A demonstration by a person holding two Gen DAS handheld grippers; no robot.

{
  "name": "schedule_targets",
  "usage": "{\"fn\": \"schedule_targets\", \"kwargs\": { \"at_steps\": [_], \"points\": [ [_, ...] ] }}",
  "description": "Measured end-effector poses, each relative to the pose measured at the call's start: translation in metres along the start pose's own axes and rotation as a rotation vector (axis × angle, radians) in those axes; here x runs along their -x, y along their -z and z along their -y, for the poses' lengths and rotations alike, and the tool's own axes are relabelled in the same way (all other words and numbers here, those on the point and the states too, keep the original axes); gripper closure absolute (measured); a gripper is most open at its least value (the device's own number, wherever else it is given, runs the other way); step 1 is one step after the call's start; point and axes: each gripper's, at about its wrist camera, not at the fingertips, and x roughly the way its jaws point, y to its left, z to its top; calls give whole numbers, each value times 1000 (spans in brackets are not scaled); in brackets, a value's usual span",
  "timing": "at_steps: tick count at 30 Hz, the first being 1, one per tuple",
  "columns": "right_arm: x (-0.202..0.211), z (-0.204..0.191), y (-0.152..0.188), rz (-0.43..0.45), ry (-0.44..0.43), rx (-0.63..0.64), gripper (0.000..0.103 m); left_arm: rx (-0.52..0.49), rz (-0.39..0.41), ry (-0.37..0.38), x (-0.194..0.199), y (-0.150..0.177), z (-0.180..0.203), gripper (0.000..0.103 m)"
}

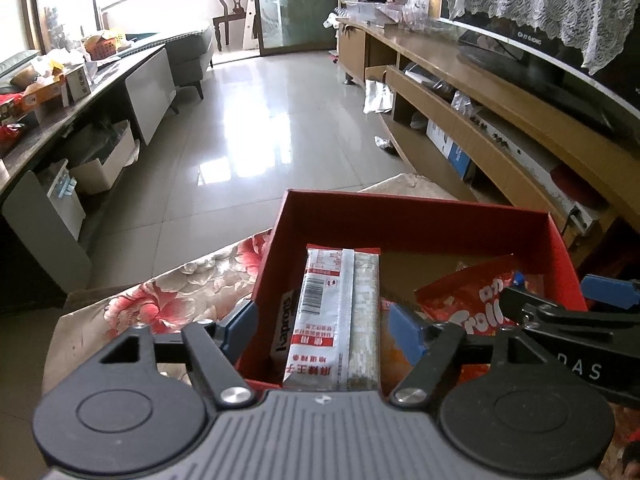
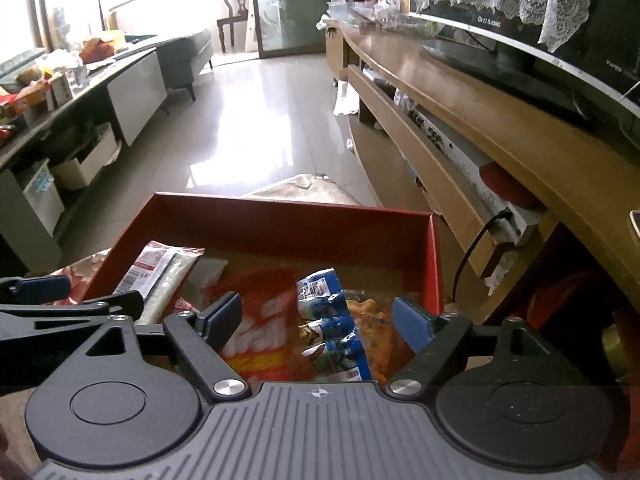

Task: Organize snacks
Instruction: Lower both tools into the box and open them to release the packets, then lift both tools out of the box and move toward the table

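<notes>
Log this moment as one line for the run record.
left gripper: open over white barcode snack packet | right gripper: open over blue-white wrapped snack | red cardboard box: holds both, plus red bag

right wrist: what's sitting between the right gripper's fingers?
Right wrist view: the open right gripper has a blue-and-white snack packet between its fingers, lying in the red box.

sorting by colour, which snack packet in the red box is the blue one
The small crinkled blue packet, lying between the open right gripper fingers. The others are a white barcoded packet and a red bag.
</notes>
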Motion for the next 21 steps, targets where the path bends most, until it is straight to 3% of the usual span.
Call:
{"fn": "schedule_targets", "kwargs": {
  "at_steps": [9,21],
  "points": [
    [28,11,15,19,14,-18,15,4,-12,47,23,22,3,25],
    [74,77,76,-61,83,-123,14,-27,-197,212,31,86,62,24]
  ]
}}
